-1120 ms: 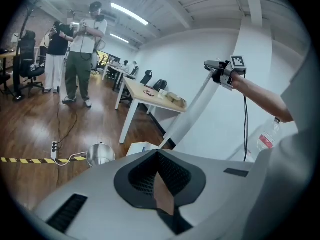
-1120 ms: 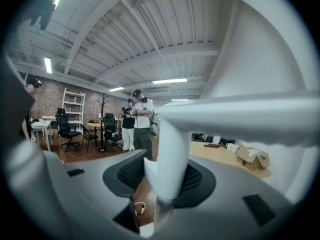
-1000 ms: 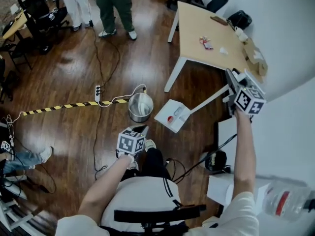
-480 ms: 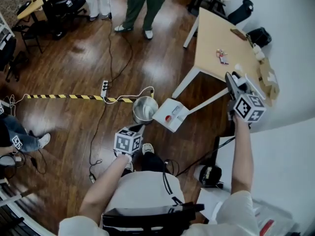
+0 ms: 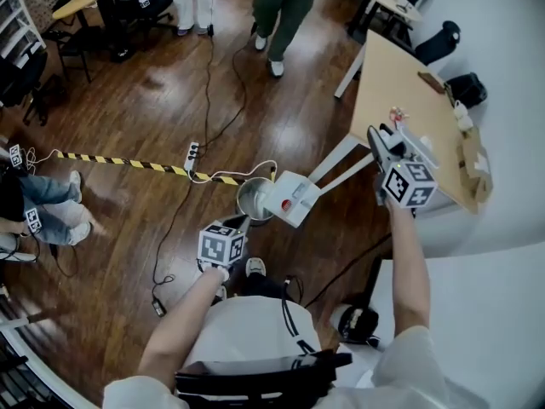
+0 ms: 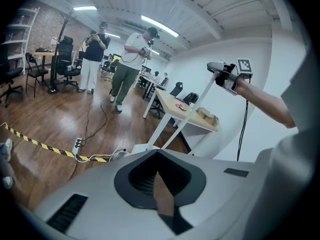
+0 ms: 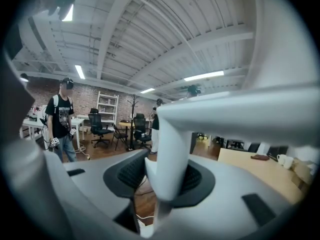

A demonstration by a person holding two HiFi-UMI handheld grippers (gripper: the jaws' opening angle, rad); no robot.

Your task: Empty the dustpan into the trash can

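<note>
A white dustpan (image 5: 292, 198) with a red scrap in it hangs over the right rim of the round metal trash can (image 5: 249, 203) on the wooden floor. Its long white handle (image 5: 349, 175) slants up to the right into my right gripper (image 5: 383, 150), which is shut on it; in the right gripper view the thick white handle (image 7: 170, 149) fills the jaws. My left gripper (image 5: 238, 223) hovers just below the can, shut, with nothing in it; in the left gripper view (image 6: 156, 151) its jaw tips meet. The right gripper (image 6: 222, 73) also shows there, raised at the upper right.
A wooden table (image 5: 409, 109) with small items stands close behind the right gripper, by the white wall. Yellow-black tape (image 5: 128, 162), a power strip (image 5: 192, 156) and cables cross the floor left of the can. People (image 5: 285, 7) stand farther back; one person (image 5: 38, 203) sits at the left.
The right gripper has swung left with the handle. The dustpan, which lay apart from the can to its right, now overlaps the can's right rim. The left gripper has barely shifted.
</note>
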